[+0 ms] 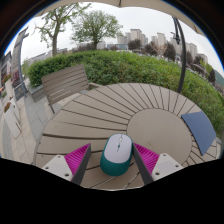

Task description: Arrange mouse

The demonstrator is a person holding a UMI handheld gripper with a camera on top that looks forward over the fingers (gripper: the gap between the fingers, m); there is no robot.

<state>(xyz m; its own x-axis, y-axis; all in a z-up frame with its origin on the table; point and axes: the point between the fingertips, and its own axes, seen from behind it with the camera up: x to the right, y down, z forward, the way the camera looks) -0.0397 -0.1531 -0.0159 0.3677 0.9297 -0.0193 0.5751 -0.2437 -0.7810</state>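
A white mouse with a teal base lies on the round slatted wooden table, right between my fingers. My gripper is shut on it: the left finger and the right finger each touch a side of the mouse, pink pads facing in. The mouse's rear end is hidden below the fingers. A blue-grey mouse pad lies flat on the table, ahead and to the right of the fingers, apart from the mouse.
A wooden bench stands beyond the table on the left, in front of a green hedge. Paving runs along the left side. Trees and buildings stand far behind.
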